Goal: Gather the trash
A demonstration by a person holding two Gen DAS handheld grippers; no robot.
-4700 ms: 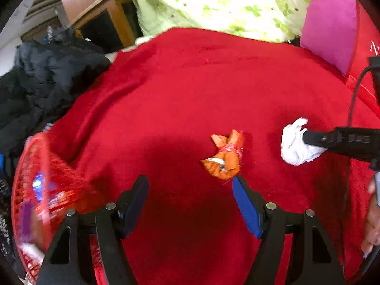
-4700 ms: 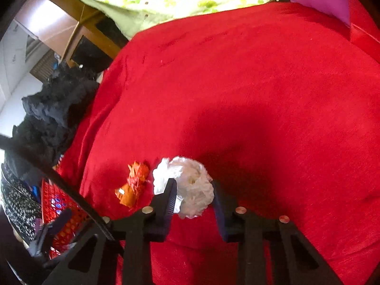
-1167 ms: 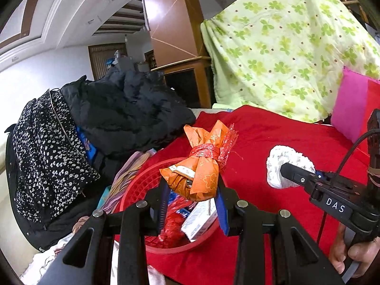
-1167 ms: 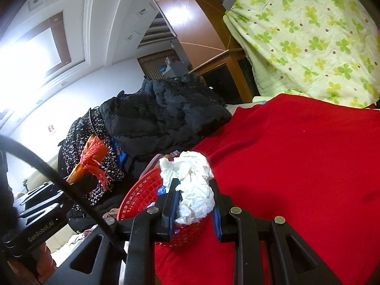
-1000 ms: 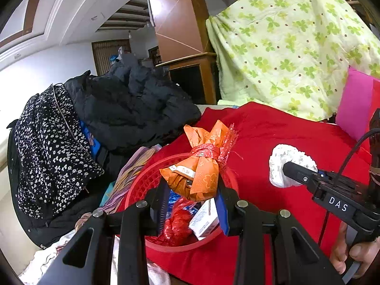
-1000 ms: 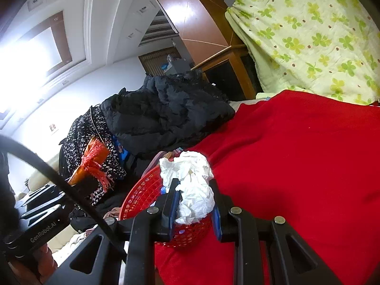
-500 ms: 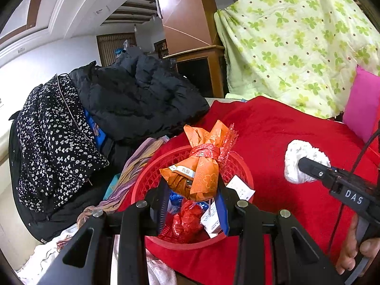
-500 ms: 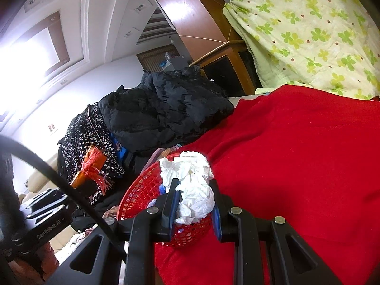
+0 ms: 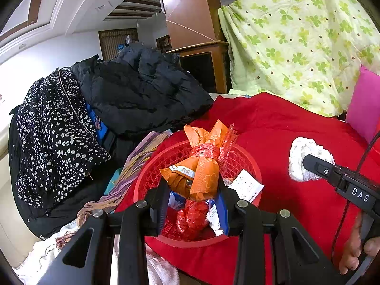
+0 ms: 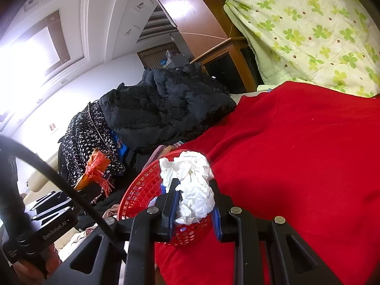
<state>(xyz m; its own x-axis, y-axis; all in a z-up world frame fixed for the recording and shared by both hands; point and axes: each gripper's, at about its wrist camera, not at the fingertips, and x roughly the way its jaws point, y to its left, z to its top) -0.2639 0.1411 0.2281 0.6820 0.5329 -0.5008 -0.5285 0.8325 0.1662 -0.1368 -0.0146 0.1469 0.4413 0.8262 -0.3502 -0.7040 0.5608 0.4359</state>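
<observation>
Left wrist view. The left gripper (image 9: 193, 197) sits at the lower centre of the frame, clamped on an orange wrapper (image 9: 201, 166) tied with a red band. The wrapper stands upright between the two fingers (image 9: 160, 204), directly above the red basket (image 9: 147, 178). The basket rests at the near edge of the red blanket (image 9: 273, 128) and contains a red crumpled wrapper (image 9: 192, 216) and a white printed packet (image 9: 247, 187). At the right of the frame the right gripper (image 9: 306, 163) grips a white tissue wad (image 9: 301, 152), which is held above the blanket to the right of the basket. A black jacket (image 9: 147, 92) and a dotted garment (image 9: 52, 128) fill the left half of the frame. A green-patterned quilt (image 9: 296, 35) occupies the upper right, with a pink pillow (image 9: 363, 104) at the right edge.

Right wrist view. The right gripper (image 10: 193, 204) is at the lower centre, closed on the white tissue wad (image 10: 192, 185). The wad is in front of the rim of the red basket (image 10: 140, 192), which lies at the left edge of the red blanket (image 10: 296, 147). At the lower left the left gripper (image 10: 90, 187) holds the orange wrapper (image 10: 95, 168), to the left of the basket. The black jacket (image 10: 171, 104) lies at centre frame and the quilt (image 10: 308, 23) at the upper right.
</observation>
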